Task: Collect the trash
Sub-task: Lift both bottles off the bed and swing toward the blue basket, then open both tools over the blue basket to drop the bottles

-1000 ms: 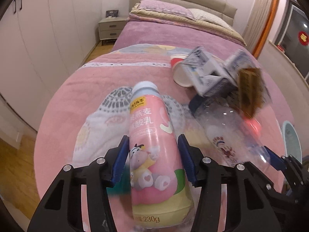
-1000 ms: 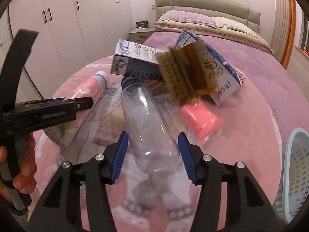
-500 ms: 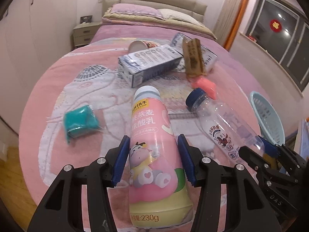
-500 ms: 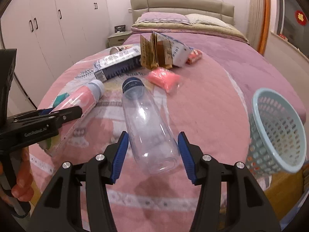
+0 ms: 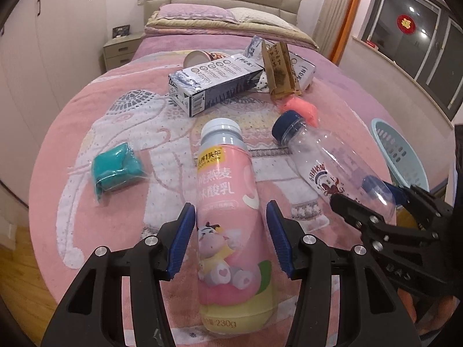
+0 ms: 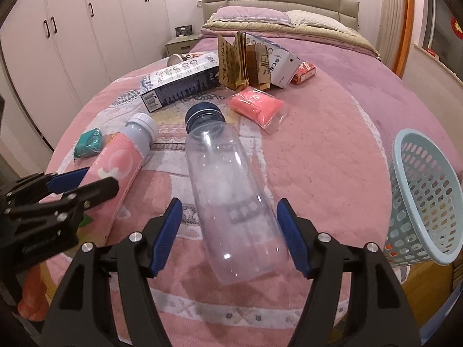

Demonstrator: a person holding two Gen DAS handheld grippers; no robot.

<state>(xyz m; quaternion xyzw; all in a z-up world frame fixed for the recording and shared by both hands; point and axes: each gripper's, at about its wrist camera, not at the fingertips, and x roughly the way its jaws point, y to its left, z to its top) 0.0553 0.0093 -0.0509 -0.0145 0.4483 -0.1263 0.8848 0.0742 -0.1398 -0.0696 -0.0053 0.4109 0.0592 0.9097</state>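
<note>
Left tool [image 5: 230, 234] is clamped on the pink yogurt bottle [image 5: 228, 202], both blue pads pressed to its sides, the grey cap pointing to 12 o'clock. On my right tool [image 6: 228, 235] the jaws have just been opening: the clear bottle [image 6: 231, 199] lies between them on the pink blanket [image 6: 318, 173], with a gap on each side, its dark blue cap toward 12 o'clock. From the left camera I see that clear bottle at 3 o'clock of the yogurt bottle, slanting toward the right tool. At 9 o'clock of the yogurt bottle sits a teal packet [image 5: 115, 170]. Farther up the bed, toward 12 o'clock, lie a long blue-and-white carton [image 5: 214, 84], a paper cup [image 5: 196, 57] behind it, a brown folded card [image 5: 279, 69] and a pink packet [image 5: 301, 110]. A pale blue basket [image 6: 425, 196] hangs off the bed's edge at 3 o'clock in my right view.
</note>
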